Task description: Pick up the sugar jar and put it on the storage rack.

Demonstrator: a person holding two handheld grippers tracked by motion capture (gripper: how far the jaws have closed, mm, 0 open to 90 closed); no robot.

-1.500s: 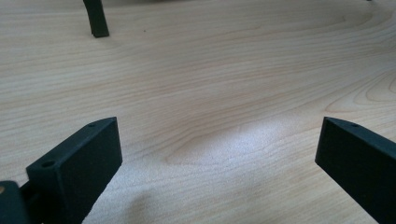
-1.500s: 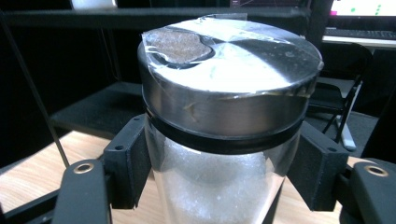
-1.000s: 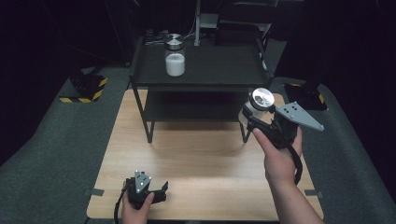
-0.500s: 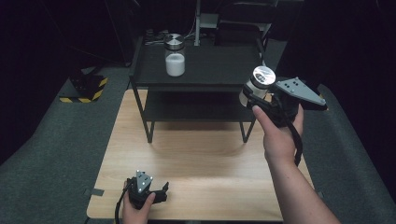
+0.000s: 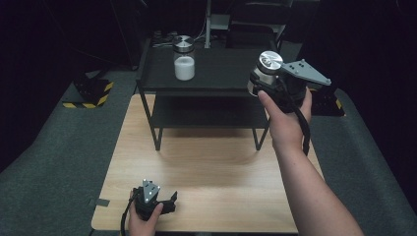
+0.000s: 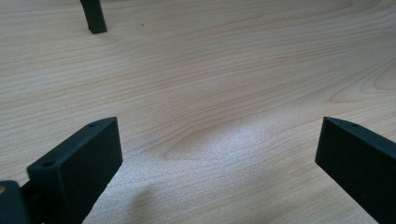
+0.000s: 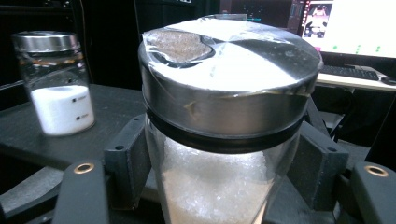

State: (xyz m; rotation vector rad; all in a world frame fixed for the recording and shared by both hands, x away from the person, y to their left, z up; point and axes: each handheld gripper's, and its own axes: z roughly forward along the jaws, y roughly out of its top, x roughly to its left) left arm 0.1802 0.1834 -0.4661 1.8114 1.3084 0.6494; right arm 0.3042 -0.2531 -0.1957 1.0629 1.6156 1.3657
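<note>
A pale wooden table (image 5: 206, 172) stands on grey carpet (image 5: 59, 147) in a dark room; at its far end sits a black two-tier metal shelf (image 5: 211, 73), and beyond that, seen from the right gripper view, a lit monitor (image 7: 350, 28) and keyboard (image 7: 350, 72); yellow-and-black striped blocks (image 5: 86, 93) lie on the carpet off the table's left side.

The right gripper (image 5: 263, 81) is clamped on a glass jar with a steel lid (image 5: 268, 64), its black jaws pressing the glass on both sides just under the lid; the jar holds pale granules and hangs upright over the shelf's right end. A second jar of white powder (image 5: 184, 61) stands on the shelf's top tier, well to the left of the held one. The left gripper (image 5: 169, 201) rests low at the table's near edge, jaws wide apart over bare wood, nothing between them.

Compared with a second ago, the right gripper has carried its jar upward and farther from the person, from beside the shelf's right leg to top-tier level; the left gripper has kept its place.
</note>
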